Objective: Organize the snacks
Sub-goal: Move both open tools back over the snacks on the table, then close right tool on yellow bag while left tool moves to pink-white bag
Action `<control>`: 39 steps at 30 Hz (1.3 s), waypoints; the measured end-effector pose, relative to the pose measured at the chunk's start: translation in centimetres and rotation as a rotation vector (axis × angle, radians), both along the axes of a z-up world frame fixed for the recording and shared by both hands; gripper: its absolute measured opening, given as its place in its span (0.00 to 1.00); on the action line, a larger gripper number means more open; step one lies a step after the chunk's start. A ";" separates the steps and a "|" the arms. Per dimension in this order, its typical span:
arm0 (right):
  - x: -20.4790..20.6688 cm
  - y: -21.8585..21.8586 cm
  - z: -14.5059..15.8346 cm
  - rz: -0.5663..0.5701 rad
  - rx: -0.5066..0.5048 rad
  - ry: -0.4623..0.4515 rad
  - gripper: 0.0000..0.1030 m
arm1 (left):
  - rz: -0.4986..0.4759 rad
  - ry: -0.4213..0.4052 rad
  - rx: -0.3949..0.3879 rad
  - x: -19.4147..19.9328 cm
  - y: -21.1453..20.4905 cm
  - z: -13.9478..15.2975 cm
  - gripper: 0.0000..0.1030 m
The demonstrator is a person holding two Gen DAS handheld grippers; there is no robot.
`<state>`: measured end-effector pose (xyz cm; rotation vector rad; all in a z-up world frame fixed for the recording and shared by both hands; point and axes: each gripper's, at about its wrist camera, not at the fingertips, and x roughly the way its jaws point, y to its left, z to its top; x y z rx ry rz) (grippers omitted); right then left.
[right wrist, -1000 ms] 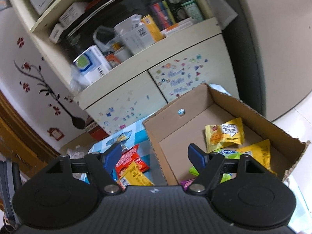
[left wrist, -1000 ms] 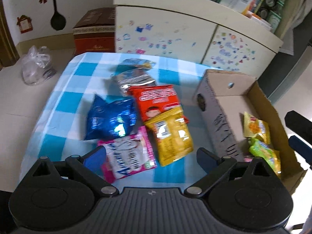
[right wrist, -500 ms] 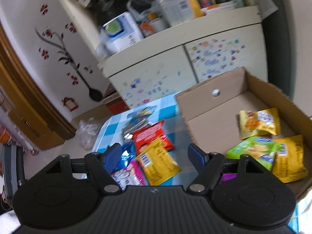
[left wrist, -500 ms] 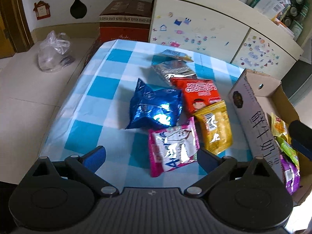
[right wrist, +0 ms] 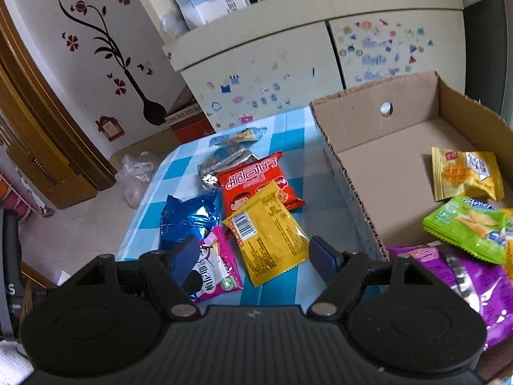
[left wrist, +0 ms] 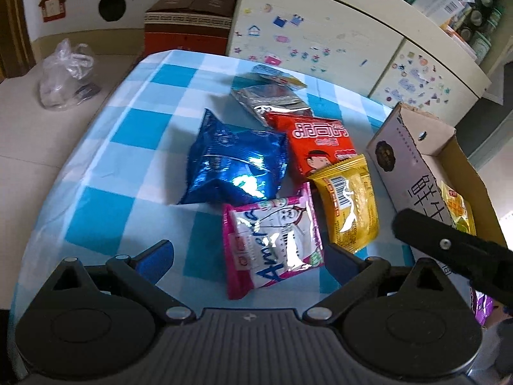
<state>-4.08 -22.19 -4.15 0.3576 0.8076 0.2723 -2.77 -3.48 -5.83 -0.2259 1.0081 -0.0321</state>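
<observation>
Tablecloth (left wrist: 134, 134) is blue and white checks. On it: shiny blue bag (left wrist: 235, 166), red pack (left wrist: 320, 141) with white letters, yellow pack (left wrist: 351, 202), pink and white one (left wrist: 272, 240), silver one (left wrist: 272, 102). Brown cardboard box (right wrist: 368, 147) has yellow (right wrist: 465, 173), green (right wrist: 468, 227) and purple (right wrist: 474, 285) packs. Cream cabinet (right wrist: 272, 64) has colourful stickers.

Both wrist views overlook the checkered tablecloth (left wrist: 128, 147) closely.

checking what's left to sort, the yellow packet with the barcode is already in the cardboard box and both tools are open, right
Not quite. The yellow packet with the barcode lies on the checked cloth beside the cardboard box, not in it, as the right wrist view shows. The left tool and right tool are both open.
</observation>
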 end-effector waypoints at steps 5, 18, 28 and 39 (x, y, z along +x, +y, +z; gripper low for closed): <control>0.9 0.3 -0.6 -0.013 -0.002 0.009 0.74 | -0.016 -0.017 -0.006 0.5 -0.6 -0.8 0.99; 2.8 1.4 -1.8 0.004 -0.011 0.024 0.72 | -0.032 -0.072 0.031 1.7 -1.8 -2.6 1.00; 4.2 2.9 -3.0 0.014 -0.100 0.016 0.72 | 0.107 0.001 0.018 1.3 1.6 -2.2 1.00; 4.6 4.1 -3.8 0.043 -0.219 0.021 0.73 | 0.107 0.067 0.085 1.0 2.5 -2.2 1.00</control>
